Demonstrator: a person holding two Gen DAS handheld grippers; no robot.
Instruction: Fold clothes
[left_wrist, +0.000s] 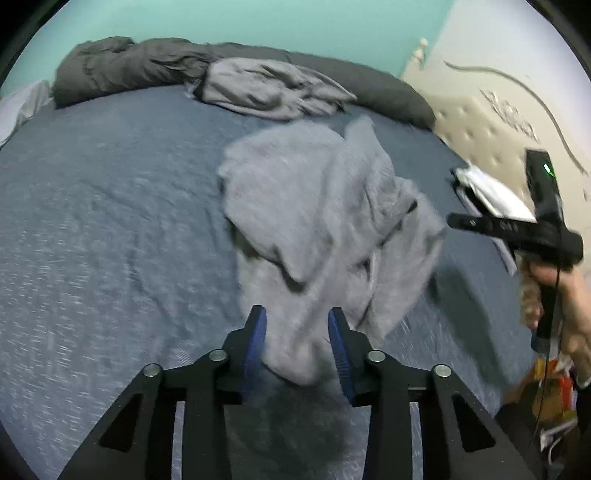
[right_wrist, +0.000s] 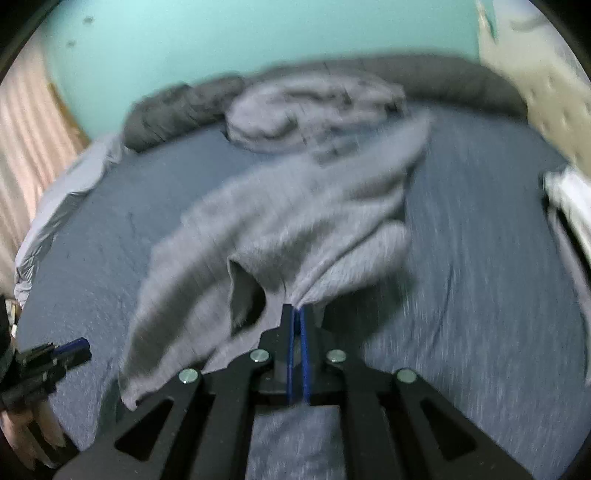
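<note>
A light grey garment (left_wrist: 321, 206) lies bunched and partly lifted over the blue-grey bed (left_wrist: 110, 229), blurred by motion. My left gripper (left_wrist: 297, 317) is open, with a hanging fold of the garment between its blue pads, which stand apart. My right gripper (right_wrist: 297, 310) is shut on an edge of the same garment (right_wrist: 280, 221) and holds it up off the bed. The right gripper also shows at the right of the left wrist view (left_wrist: 517, 229), and the left gripper at the lower left of the right wrist view (right_wrist: 70, 349).
A second grey garment (left_wrist: 269, 88) lies crumpled at the far side of the bed against a dark grey rolled duvet (left_wrist: 122, 70). White folded cloth (left_wrist: 491, 192) sits at the bed's right edge by a beige headboard (left_wrist: 498, 110). A teal wall (right_wrist: 240, 37) stands behind.
</note>
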